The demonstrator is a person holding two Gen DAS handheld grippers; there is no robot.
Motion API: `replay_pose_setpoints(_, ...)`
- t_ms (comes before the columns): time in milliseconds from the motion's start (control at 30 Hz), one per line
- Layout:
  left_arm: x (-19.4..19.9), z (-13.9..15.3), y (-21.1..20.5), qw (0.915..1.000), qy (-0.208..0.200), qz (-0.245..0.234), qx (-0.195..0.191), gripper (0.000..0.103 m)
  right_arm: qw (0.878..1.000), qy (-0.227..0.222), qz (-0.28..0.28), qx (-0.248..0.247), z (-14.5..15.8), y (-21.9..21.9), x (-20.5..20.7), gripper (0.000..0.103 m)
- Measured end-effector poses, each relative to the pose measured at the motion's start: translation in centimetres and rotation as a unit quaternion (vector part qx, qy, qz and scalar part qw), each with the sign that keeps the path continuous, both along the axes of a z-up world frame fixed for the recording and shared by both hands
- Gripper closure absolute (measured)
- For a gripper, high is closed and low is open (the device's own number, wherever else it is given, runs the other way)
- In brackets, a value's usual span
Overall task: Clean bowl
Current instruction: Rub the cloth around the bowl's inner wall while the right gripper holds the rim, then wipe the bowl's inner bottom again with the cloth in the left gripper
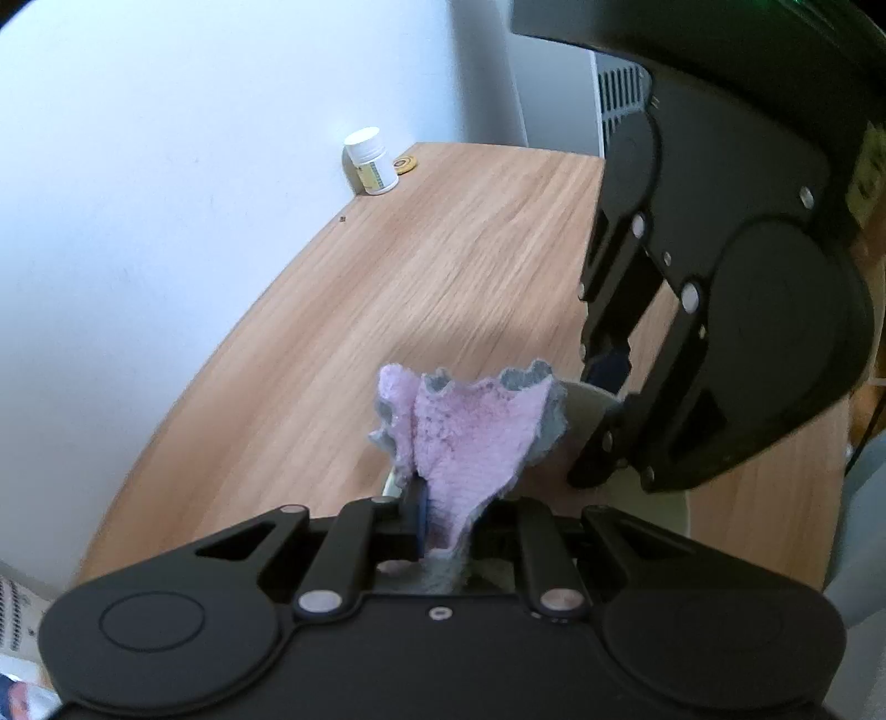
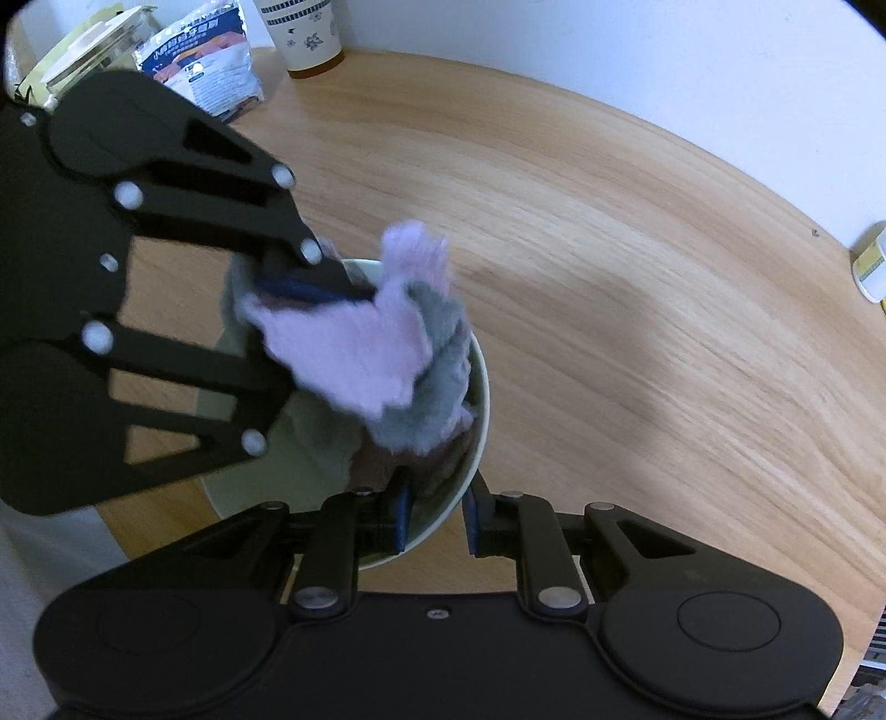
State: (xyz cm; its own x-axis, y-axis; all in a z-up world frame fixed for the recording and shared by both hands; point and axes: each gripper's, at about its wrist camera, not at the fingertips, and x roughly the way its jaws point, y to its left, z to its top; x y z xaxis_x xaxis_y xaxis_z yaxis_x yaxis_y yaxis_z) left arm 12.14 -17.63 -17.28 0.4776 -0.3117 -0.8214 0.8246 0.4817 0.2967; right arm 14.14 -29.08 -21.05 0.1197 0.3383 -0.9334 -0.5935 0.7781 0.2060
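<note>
Gripping the rim of a pale green bowl (image 2: 480, 382), the right gripper (image 2: 437, 512) has one blue pad inside the wall and the other outside, its jaws nearly closed on that thin edge. The bowl sits on the wooden desk (image 2: 637, 249), near the desk's front edge. The left gripper (image 1: 448, 526) has its jaws pinched tight on a pink and grey cloth (image 1: 470, 437), which fans upward past the pads in its own view. From the right wrist view, the left gripper (image 2: 310, 291) comes in from the left and the cloth (image 2: 376, 354) is bunched down into the bowl, filling much of its inside and rising above the rim. In the left wrist view only a sliver of the bowl (image 1: 590, 410) shows behind the cloth, with the right gripper (image 1: 601, 426) on it. At the back of the desk stand a white pill bottle (image 1: 370, 160), a patterned paper cup (image 2: 303, 33) and a printed foil pouch (image 2: 207, 61).
</note>
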Motion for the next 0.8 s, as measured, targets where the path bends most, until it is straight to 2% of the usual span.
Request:
replay_pose_setpoints(267,0.2,-1.4,-0.4,0.9995,0.030,-0.005,-0.002,0.090,1.000,-0.003,0.012,-0.003,-0.5,0.2,0.6,0.082)
replay_pose_setpoints(600,0.8,-1.9,-0.1,0.9960,0.065,-0.035,-0.050,0.091,0.999,-0.007,0.037,-0.015,-1.0,0.4,0.9,0.080)
replay_pose_setpoints(700,0.1,-1.7,0.1,0.9967,0.037,-0.043,-0.058,0.091,0.999,-0.008,0.038,-0.019,-1.0,0.5,0.9,0.080)
replay_pose_setpoints(800,-0.7,-1.1,0.6,0.9969,0.029,-0.040,-0.062,0.091,0.999,-0.010,0.034,-0.016,-0.3,0.2,0.2,0.080)
